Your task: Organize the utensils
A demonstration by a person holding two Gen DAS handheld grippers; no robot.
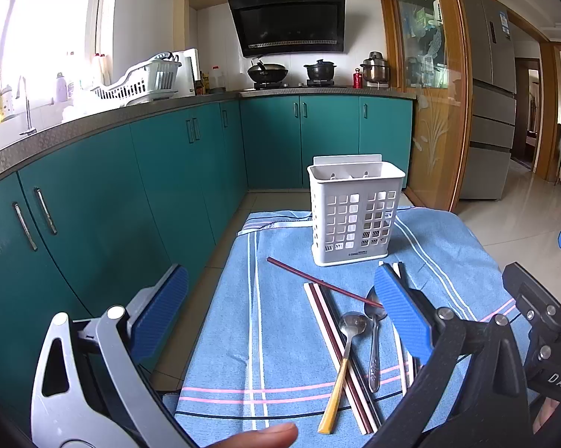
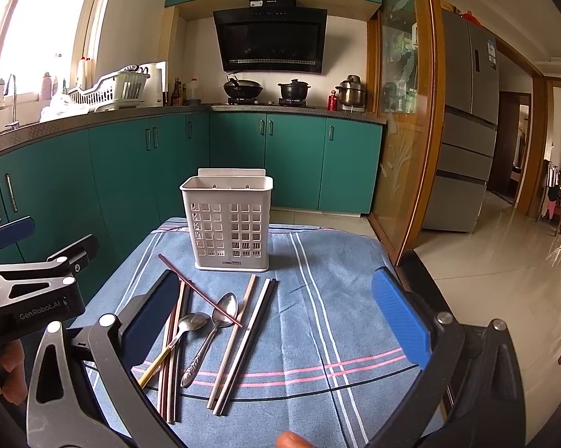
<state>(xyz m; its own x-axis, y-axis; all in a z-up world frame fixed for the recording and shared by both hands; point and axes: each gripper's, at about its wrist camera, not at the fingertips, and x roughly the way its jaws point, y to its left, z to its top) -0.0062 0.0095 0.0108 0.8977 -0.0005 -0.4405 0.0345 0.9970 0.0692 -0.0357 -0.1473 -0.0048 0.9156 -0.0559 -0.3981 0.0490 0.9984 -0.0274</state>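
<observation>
A white perforated utensil holder (image 1: 355,212) (image 2: 228,224) stands upright at the far side of a blue striped cloth (image 1: 280,336) (image 2: 317,317). In front of it lie two spoons, one with a yellow handle (image 1: 342,362) (image 2: 175,339) and one all metal (image 1: 373,339) (image 2: 213,328), plus several chopsticks (image 1: 340,354) (image 2: 243,339); a thin red stick (image 1: 321,282) (image 2: 198,289) crosses them. My left gripper (image 1: 280,321) hovers open above the cloth's left part, empty. My right gripper (image 2: 276,321) is open and empty over the utensils.
Teal kitchen cabinets (image 1: 131,186) run along the left and back under a grey counter with a dish rack (image 1: 142,82) and a stove with pots (image 2: 265,91). A glass sliding door (image 2: 403,112) and tiled floor (image 2: 504,261) lie to the right.
</observation>
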